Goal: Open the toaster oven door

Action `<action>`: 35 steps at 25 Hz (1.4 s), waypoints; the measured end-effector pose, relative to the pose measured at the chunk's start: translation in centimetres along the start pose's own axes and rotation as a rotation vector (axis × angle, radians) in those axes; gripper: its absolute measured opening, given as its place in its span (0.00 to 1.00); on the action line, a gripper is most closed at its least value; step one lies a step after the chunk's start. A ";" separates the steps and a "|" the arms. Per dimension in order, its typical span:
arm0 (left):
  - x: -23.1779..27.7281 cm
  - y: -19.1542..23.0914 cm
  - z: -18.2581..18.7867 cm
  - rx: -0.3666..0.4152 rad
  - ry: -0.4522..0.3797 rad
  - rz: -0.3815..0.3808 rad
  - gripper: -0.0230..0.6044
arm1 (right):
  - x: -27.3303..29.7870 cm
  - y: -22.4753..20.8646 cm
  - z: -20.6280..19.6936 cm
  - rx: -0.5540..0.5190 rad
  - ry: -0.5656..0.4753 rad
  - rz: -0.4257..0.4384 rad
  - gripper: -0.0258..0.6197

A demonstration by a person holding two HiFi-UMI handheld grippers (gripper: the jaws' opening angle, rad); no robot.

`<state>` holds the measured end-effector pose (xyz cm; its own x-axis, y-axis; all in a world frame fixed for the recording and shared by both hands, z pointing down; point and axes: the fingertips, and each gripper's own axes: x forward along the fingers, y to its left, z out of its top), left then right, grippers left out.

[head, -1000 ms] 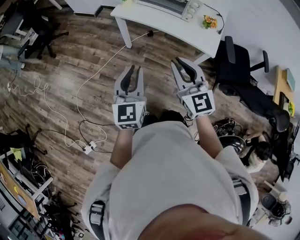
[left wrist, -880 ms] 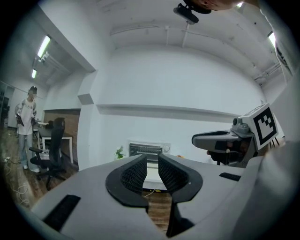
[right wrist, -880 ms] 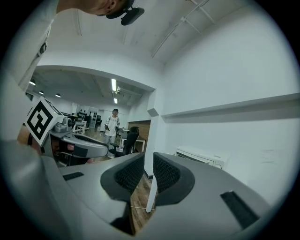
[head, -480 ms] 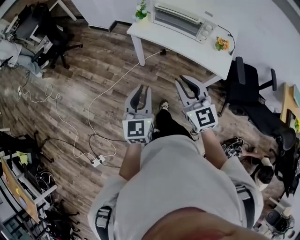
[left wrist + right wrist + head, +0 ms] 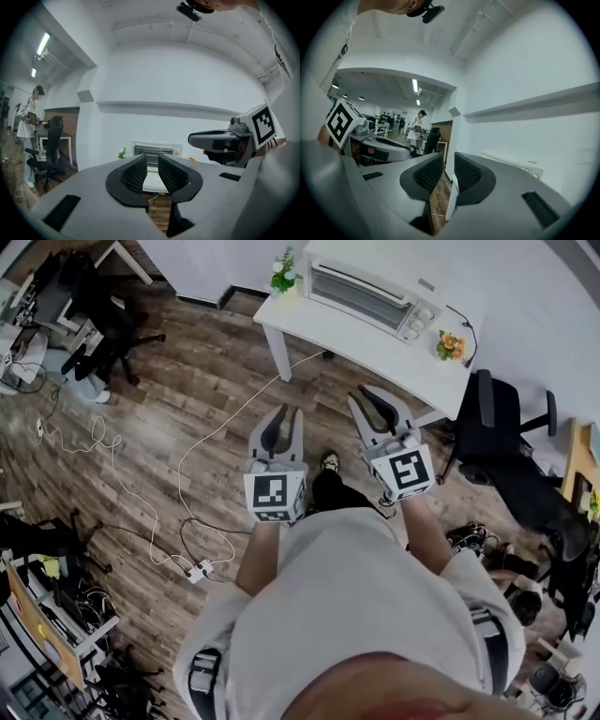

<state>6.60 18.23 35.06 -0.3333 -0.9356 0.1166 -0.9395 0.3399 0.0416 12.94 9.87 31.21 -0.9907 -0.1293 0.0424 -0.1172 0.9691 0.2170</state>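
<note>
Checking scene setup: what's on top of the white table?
On the white table: a toaster oven, a small green plant at the head view's left end, and orange flowers at the right end. The tabletop behind the oven is covered by it.

place: office-lab | signs: swivel chairs (image 5: 497, 427), white table (image 5: 398, 360), loose cables (image 5: 248, 401), power strip (image 5: 198, 570), plank floor (image 5: 187, 362)

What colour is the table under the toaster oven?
White. The table shows best in the head view, with the toaster oven on top.
</note>
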 end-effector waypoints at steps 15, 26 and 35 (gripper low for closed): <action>14.7 0.9 1.8 0.019 0.043 -0.091 0.14 | 7.0 -11.4 -2.8 0.032 0.031 -0.047 0.16; 21.8 1.3 1.6 0.074 0.091 -0.110 0.14 | 9.1 -17.5 -6.2 0.081 0.057 -0.074 0.16; 27.7 3.2 1.6 0.106 0.108 -0.188 0.14 | 12.3 -20.8 -8.3 0.092 0.115 -0.132 0.16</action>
<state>-5.80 -6.74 36.82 -0.1469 -0.9639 0.2222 -0.9892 0.1435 -0.0313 3.77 -13.60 35.36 -0.9526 -0.2744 0.1314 -0.2564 0.9566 0.1386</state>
